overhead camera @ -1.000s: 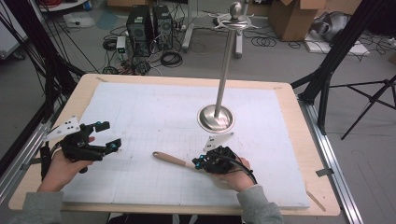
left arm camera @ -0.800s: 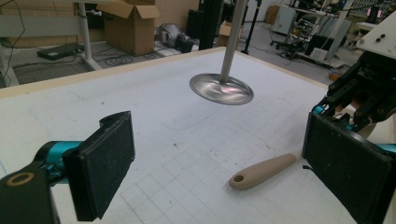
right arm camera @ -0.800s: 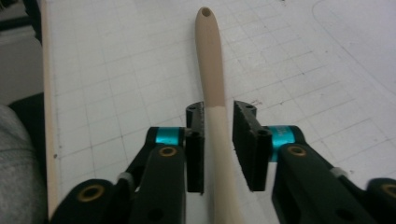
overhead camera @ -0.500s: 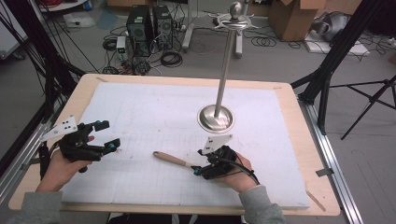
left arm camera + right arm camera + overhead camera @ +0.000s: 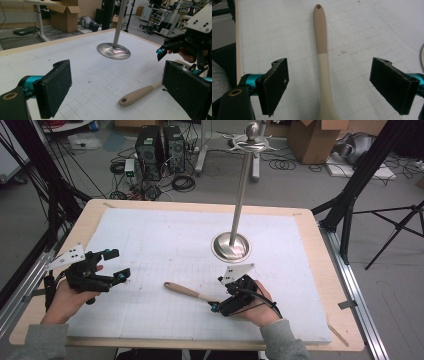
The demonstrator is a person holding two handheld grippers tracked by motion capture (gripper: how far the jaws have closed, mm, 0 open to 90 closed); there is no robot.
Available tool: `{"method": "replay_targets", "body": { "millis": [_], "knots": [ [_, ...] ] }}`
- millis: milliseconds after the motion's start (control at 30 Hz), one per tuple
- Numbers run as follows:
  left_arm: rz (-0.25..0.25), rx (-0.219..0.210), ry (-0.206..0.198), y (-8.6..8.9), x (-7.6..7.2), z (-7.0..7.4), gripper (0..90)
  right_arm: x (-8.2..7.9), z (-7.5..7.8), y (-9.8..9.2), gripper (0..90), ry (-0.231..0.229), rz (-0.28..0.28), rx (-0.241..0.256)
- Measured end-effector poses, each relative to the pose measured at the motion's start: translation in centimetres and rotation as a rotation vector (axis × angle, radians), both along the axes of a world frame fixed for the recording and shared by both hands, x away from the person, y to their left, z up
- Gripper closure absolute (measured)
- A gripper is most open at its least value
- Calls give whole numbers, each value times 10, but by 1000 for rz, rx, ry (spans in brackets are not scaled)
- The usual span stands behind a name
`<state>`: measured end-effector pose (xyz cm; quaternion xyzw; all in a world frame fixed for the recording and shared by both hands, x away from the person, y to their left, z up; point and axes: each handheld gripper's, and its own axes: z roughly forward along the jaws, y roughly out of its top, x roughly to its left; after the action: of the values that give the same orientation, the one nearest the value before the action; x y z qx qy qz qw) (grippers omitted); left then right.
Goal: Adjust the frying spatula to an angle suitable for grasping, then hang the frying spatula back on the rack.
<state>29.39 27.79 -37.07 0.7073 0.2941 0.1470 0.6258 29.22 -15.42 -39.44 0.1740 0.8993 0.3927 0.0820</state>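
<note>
A wooden spoon lies flat on the white gridded mat, its handle end with a hole pointing left. My right gripper is open over the spoon's wider end, with the handle running out between its two pads without touching them. The spoon's bowl is hidden under that gripper. My left gripper is open and holds nothing, held above the mat at the left, apart from the spoon. The left gripper view looks across the spoon handle toward the right gripper.
A tall metal stand with a round base rises just beyond the right gripper; its base shines in the left gripper view. The mat covers most of the wooden table. Cables, boxes and tripods stand on the floor beyond.
My right gripper has shifted slightly toward the table's near edge. The spoon and my left gripper have stayed where they were.
</note>
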Motion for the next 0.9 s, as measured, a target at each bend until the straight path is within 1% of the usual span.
{"method": "replay_targets", "body": {
  "millis": [233,400,433,633,900],
  "knots": [
    [9,3,6,2,1,-2,96,0,-1,1,147,5,6,-10],
    [9,5,11,1,1,-2,96,0,-2,1,147,12,3,-14],
    [9,9,9,1,1,-2,96,0,-2,1,147,18,1,-18],
    [0,9,3,-1,1,-1,96,0,-4,2,150,21,8,-27],
    [3,14,11,-2,1,-4,96,2,-5,3,154,29,14,-37]
  ]
}}
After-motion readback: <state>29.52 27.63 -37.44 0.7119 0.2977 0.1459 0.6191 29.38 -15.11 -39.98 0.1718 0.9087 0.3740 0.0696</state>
